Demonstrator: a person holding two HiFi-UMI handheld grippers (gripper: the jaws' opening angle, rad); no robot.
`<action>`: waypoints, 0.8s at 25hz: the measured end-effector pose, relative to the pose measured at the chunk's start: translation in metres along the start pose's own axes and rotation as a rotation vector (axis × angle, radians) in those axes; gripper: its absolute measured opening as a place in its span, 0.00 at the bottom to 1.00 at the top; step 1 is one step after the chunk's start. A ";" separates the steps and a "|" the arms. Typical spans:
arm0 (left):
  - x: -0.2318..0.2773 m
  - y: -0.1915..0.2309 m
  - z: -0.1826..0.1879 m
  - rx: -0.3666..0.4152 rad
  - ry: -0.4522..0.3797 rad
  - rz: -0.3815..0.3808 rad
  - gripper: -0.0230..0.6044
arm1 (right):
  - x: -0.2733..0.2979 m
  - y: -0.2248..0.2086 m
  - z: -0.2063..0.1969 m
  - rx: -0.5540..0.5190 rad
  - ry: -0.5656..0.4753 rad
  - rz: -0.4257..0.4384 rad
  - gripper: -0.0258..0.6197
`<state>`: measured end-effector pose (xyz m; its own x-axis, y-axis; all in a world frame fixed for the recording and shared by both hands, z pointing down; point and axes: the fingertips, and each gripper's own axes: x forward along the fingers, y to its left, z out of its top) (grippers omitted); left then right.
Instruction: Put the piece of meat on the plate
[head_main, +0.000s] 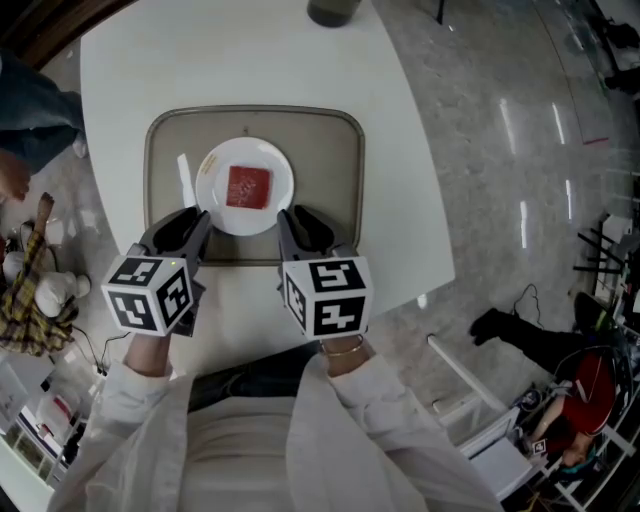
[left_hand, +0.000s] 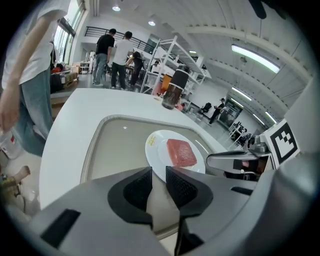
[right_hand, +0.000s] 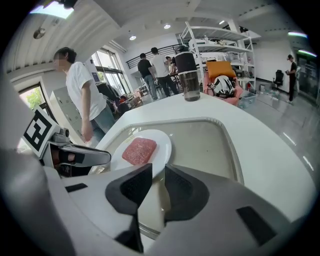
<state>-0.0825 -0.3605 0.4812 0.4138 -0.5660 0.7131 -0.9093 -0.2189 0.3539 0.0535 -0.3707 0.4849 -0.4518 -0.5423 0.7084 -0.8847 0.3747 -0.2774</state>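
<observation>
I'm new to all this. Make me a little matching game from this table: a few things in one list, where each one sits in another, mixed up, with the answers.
Things:
1. piece of meat
2. plate
3. tray
4. dark cup

Places:
A. at the far edge of the white table
B. on the tray
C. on the plate
D. flat on the table, carrying the plate

Pairs: 1-C, 2-B, 3-D, 4-A
</observation>
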 end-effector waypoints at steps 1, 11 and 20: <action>-0.003 0.000 0.000 0.003 -0.012 0.001 0.17 | -0.003 0.000 0.001 -0.002 -0.012 -0.002 0.17; -0.064 -0.036 -0.023 0.039 -0.136 -0.097 0.16 | -0.068 0.046 -0.011 -0.011 -0.180 0.067 0.10; -0.145 -0.078 -0.072 0.072 -0.277 -0.260 0.06 | -0.131 0.097 -0.059 -0.048 -0.268 0.049 0.08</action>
<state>-0.0679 -0.2044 0.3937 0.6123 -0.6751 0.4114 -0.7805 -0.4332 0.4508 0.0339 -0.2189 0.4040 -0.5139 -0.6999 0.4960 -0.8574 0.4372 -0.2715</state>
